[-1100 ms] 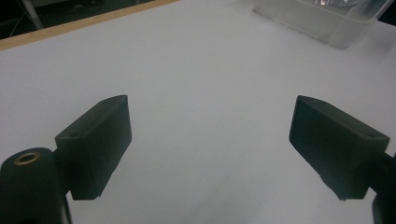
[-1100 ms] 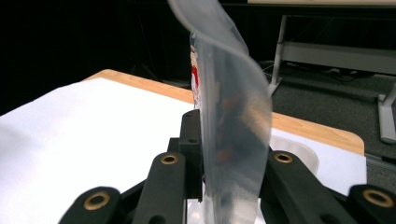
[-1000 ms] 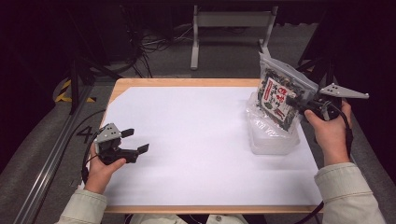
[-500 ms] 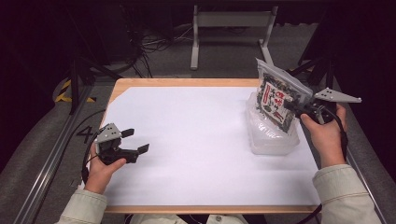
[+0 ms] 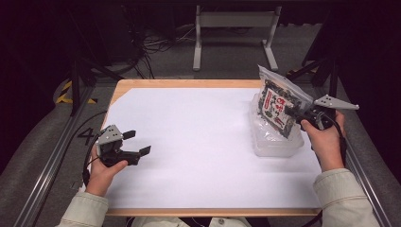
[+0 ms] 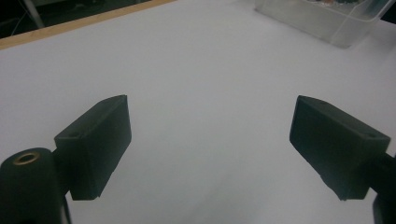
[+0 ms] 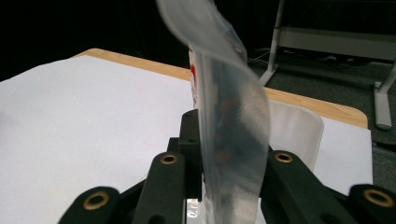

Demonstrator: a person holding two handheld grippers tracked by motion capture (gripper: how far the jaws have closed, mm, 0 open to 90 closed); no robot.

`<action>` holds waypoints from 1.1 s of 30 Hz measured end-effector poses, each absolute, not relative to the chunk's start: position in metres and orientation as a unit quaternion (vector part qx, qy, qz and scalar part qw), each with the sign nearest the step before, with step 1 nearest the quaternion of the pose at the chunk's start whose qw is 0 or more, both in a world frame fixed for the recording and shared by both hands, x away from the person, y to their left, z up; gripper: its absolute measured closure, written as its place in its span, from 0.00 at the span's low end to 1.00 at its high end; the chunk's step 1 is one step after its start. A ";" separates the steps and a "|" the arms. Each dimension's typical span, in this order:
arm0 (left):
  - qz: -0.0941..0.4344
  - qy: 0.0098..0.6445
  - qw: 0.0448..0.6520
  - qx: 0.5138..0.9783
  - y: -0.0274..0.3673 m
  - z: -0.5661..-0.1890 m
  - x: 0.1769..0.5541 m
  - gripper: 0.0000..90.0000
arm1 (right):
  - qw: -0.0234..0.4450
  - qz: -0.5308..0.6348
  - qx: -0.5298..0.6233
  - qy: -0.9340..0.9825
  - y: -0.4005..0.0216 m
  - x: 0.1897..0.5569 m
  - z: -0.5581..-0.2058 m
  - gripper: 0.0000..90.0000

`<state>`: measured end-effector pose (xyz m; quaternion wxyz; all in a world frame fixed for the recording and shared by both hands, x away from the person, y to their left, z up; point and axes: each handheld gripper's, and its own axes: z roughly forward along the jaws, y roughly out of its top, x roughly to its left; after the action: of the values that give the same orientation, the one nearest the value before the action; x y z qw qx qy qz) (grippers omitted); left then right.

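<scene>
High view: right gripper [image 5: 294,113] clamped on a snack bag [image 5: 279,105], held over a clear plastic tub [image 5: 276,142] at the table's [image 5: 198,142] right side. Bag's long axis runs upper-left to lower-right, top edge twd the far side. Right gripper view adds it edge-on: bag [image 7: 229,121] pinched betw. the jaws, curling up. Left gripper [image 6: 210,144] open, nothing in it, over the white sheet.

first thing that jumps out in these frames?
The clear plastic snack bag with a red-and-white label, pinched in the right gripper above the clear plastic tub at the table's right side; in the right gripper view the bag stands edge-on between the closed jaws. Next, the left gripper, open and holding nothing, low over the white table sheet at the left.
</scene>
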<state>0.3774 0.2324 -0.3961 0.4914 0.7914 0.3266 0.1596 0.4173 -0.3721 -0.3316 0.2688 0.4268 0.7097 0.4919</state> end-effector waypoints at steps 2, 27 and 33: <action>0.160 0.328 0.492 0.791 0.233 -0.396 0.377 0.15 | 0.268 0.492 0.426 0.710 -0.373 0.417 -0.333 0.85; 0.153 0.332 0.492 0.791 0.231 -0.398 0.377 0.15 | 0.254 0.504 0.439 0.699 -0.383 0.414 -0.350 0.85; 0.155 0.329 0.490 0.792 0.231 -0.398 0.378 0.15 | 0.251 0.516 0.442 0.689 -0.388 0.411 -0.355 0.85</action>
<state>0.3778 0.2311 -0.3979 0.4899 0.7922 0.3293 0.1550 0.4112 -0.3883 -0.3555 0.2511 0.4418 0.6894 0.5163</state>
